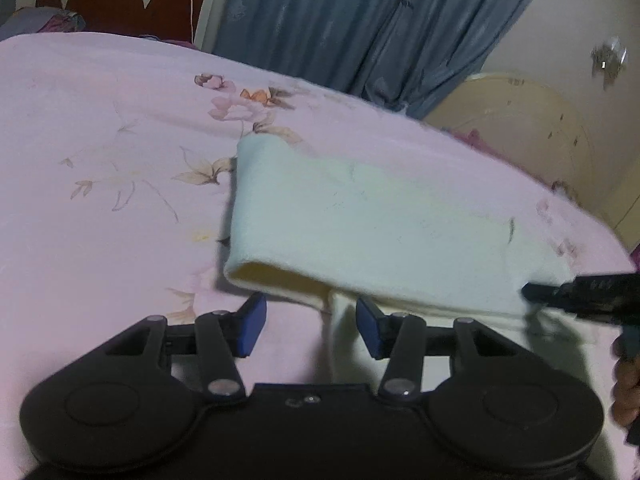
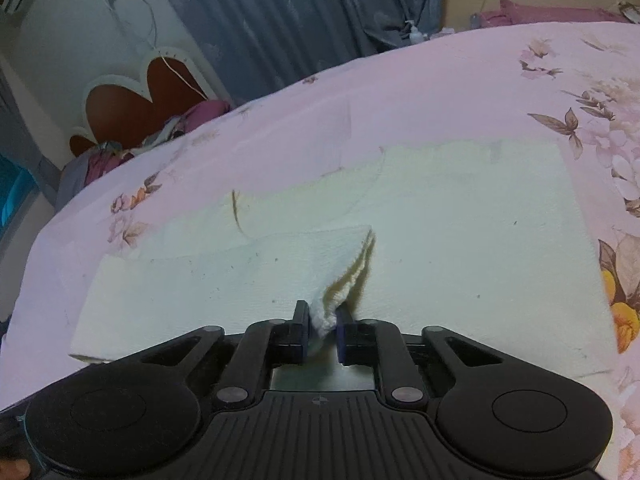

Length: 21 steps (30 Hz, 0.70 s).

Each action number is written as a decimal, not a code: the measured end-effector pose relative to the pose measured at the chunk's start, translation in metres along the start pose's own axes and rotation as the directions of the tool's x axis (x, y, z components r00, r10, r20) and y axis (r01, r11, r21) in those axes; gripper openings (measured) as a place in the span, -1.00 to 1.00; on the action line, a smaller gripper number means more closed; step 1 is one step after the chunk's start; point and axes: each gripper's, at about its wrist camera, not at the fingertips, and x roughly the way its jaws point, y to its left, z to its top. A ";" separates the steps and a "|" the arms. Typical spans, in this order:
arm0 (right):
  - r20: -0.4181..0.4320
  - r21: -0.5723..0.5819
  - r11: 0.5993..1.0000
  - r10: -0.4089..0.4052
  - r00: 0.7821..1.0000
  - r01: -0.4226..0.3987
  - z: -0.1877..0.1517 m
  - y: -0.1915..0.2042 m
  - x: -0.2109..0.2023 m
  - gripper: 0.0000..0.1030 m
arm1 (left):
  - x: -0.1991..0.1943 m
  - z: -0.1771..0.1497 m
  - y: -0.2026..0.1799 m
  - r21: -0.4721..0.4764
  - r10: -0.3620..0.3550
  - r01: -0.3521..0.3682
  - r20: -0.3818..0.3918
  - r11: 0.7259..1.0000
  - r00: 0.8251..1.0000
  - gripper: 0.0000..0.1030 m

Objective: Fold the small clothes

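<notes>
Pink floral bedsheet (image 1: 100, 120) under everything; the cream cloth (image 1: 380, 220) lies on it, partly folded over itself. Going left to right in your left wrist view: your left gripper (image 1: 310, 326) has its blue pads (image 1: 253, 330) standing apart with nothing between them. The near-left fold of the cloth sits just beyond the fingertips, lifted off the sheet, not touching either pad. Further right, the cloth's near edge runs to your right gripper (image 1: 532, 292), which comes in from the frame's right edge and meets the cloth's corner there. A hand (image 1: 626, 396) shows at the far right edge.

Right wrist view, same order: red-and-white headboard (image 2: 132, 108) at far left, blue curtain (image 2: 280, 12) behind the bed. The cloth (image 2: 460, 240) spreads flat across the sheet (image 2: 400, 92), with a folded layer on the left half. Your right gripper (image 2: 322, 330) is nearly closed, pads pinching a bunched corner of the cloth, which rises in a ridge from the pads.
</notes>
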 end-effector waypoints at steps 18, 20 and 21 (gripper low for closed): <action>0.165 -0.029 0.988 -0.147 0.975 0.153 0.008 -0.059 -0.079 -0.92 | 0.002 -0.002 -0.015 0.144 0.092 -0.089 -0.013 0.986 0.996 -0.19; 0.166 -0.038 0.985 -0.162 0.973 0.171 0.004 -0.062 -0.082 -0.92 | 0.002 -0.001 -0.015 0.148 0.093 -0.089 -0.017 0.985 0.996 -0.19; 0.168 -0.031 0.984 -0.170 0.971 0.177 0.002 -0.065 -0.084 -0.92 | 0.003 0.000 -0.015 0.148 0.093 -0.089 -0.020 0.985 0.995 -0.20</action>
